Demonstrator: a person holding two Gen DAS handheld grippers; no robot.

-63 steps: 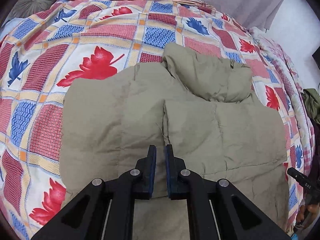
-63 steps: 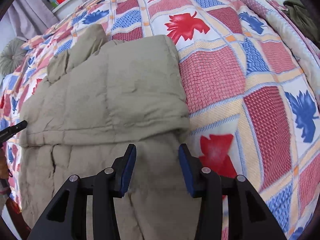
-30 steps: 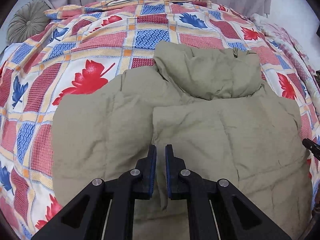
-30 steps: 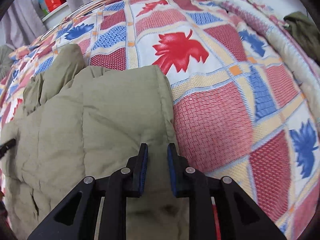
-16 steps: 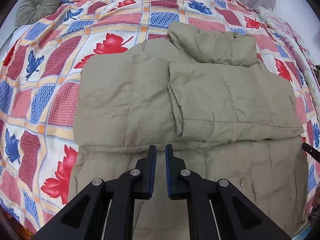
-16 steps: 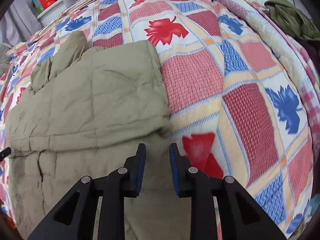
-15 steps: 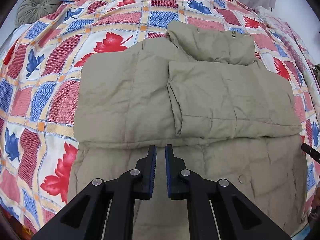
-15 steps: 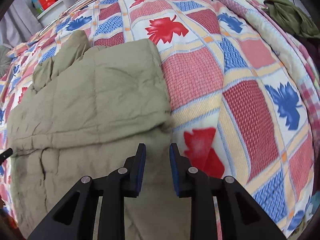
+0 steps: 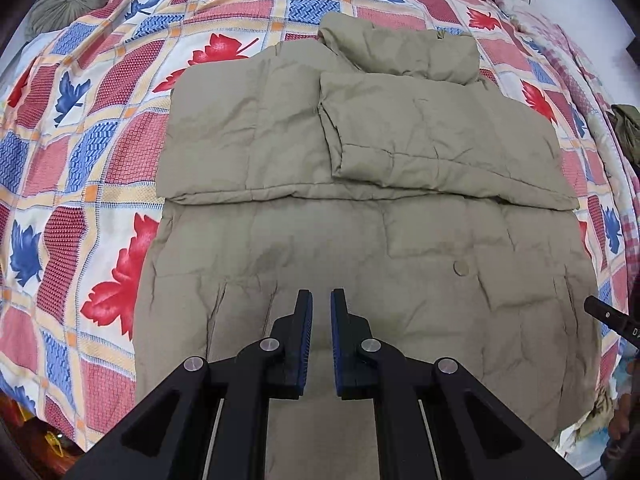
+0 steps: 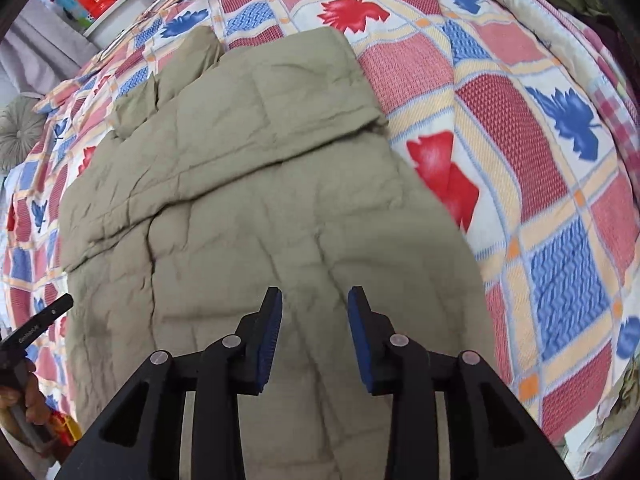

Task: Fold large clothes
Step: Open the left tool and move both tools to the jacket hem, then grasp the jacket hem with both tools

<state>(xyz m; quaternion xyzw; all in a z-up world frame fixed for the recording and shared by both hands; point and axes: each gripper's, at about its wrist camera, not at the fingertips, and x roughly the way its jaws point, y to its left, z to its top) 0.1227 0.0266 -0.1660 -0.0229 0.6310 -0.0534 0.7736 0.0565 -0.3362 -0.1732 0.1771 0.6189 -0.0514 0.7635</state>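
A khaki padded jacket (image 9: pixel 360 200) lies flat on the bed, both sleeves folded across its chest and the hood at the far end. The left gripper (image 9: pixel 321 300) hangs above the jacket's lower half, shut, with nothing between its blue pads. In the right wrist view the same jacket (image 10: pixel 248 184) fills the left and middle. The right gripper (image 10: pixel 315 298) hovers above its lower right part. Its jaws are opening and nothing is between them. Each view catches the other gripper's black tip at its edge.
The bed wears a quilt (image 9: pixel 80 160) of red and blue leaf squares, also seen as the quilt (image 10: pixel 540 160) to the jacket's right. A round grey cushion (image 9: pixel 64 0) sits at the far left corner. Dark green clothing (image 9: pixel 628 128) lies at the right edge. A hand (image 10: pixel 24 400) shows low left.
Both grippers have drawn back from the folded sleeves toward the jacket's hem, so more of the jacket shows. The right gripper's jaws have spread apart; the left stays shut.
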